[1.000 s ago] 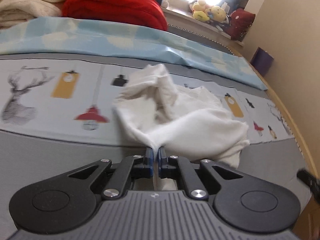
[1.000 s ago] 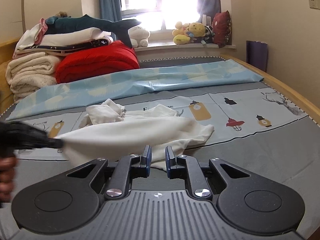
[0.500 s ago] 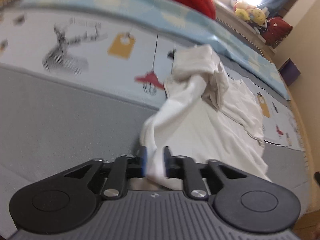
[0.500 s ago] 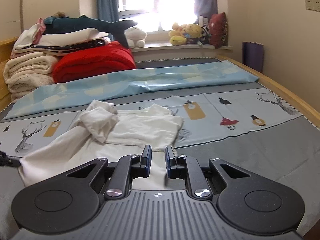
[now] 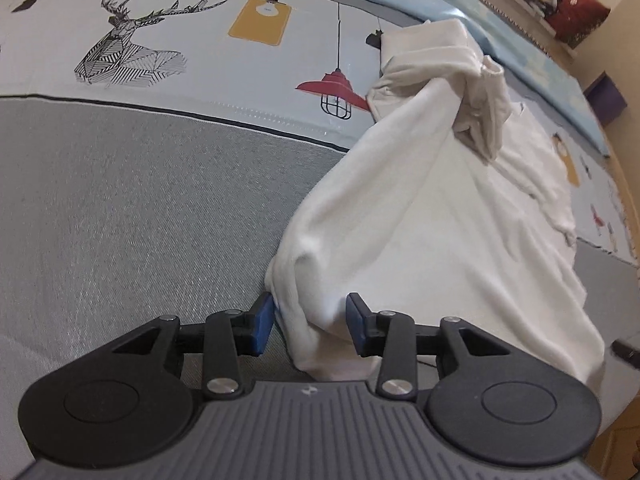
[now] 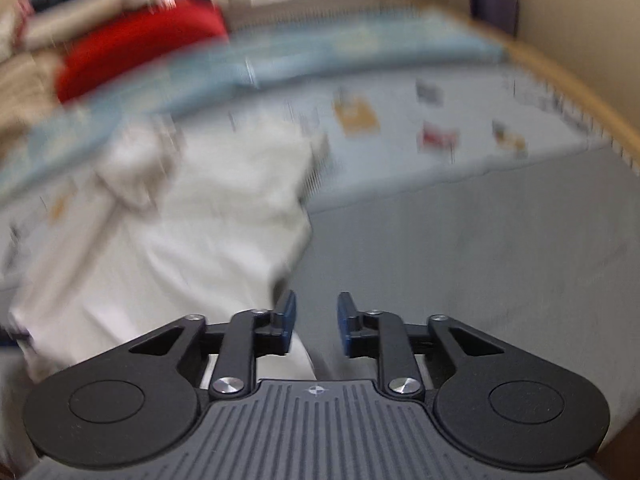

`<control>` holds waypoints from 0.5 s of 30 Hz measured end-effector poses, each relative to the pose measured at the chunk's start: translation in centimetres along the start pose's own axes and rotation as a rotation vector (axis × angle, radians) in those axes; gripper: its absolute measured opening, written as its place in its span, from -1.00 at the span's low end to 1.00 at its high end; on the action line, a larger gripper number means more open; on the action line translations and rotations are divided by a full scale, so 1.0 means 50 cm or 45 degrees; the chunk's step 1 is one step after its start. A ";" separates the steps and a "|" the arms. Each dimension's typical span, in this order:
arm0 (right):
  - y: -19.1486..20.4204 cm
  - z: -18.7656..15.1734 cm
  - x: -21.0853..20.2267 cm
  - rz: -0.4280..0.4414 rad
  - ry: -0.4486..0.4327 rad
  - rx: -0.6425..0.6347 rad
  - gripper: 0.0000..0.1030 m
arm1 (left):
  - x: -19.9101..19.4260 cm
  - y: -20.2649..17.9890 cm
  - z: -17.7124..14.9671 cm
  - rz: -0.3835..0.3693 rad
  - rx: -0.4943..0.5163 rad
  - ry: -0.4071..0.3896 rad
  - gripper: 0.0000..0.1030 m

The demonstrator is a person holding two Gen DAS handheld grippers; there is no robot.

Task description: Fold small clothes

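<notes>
Where the grey woven mattress cover meets the pale printed bed sheet with deer and lamp motifs, a crumpled white cotton garment is seen spread across both, its upper part bunched into a knot of folds and its lower body laid fairly flat. The left gripper is pointed steeply down at the near left corner of the garment; its jaws have just been opening, and the blue pads are now shown apart, with a loose ridge of the white cloth lying between them and touching the left pad, though not pinched. In the right wrist view, which is heavily blurred, the same white cotton garment is seen to the left of centre, with its near right edge running down to and beneath the left finger. The right gripper has likewise just been opening; its jaws are shown apart, with grey mattress cover visible in the gap and no cloth clamped. A red folded quilt and a light blue bedspread are made out farther back, near a wooden bed rail.
</notes>
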State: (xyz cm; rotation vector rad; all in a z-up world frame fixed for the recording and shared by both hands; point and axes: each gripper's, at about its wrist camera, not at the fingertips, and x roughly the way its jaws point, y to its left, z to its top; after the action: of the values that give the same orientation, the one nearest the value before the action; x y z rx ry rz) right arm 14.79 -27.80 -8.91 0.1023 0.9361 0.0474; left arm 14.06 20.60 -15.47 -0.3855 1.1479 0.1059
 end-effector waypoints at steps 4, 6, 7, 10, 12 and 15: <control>0.008 -0.024 0.082 0.023 0.277 0.006 -0.24 | -0.007 -0.006 0.011 0.001 0.045 -0.027 -0.76; 0.018 -0.034 0.101 0.012 0.321 -0.018 -0.23 | -0.032 -0.012 0.013 -0.027 0.079 -0.066 -0.81; 0.023 -0.037 0.104 0.010 0.328 -0.028 -0.23 | -0.048 -0.016 0.012 -0.038 0.108 -0.088 -0.82; 0.038 -0.043 0.105 0.019 0.320 -0.071 -0.95 | -0.113 -0.023 0.002 -0.095 0.204 -0.174 -0.84; 0.042 -0.042 0.079 0.049 0.240 -0.072 -0.93 | -0.160 -0.022 -0.015 -0.157 0.254 -0.230 -0.86; 0.010 -0.021 -0.009 0.174 0.026 0.054 -0.94 | -0.242 0.001 -0.039 -0.306 0.260 -0.307 -0.94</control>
State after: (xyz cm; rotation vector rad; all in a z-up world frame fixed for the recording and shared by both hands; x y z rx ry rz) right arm 13.68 -27.28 -9.11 0.2054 0.9495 0.1550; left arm 7.36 21.37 -5.21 -0.3168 0.8583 -0.1705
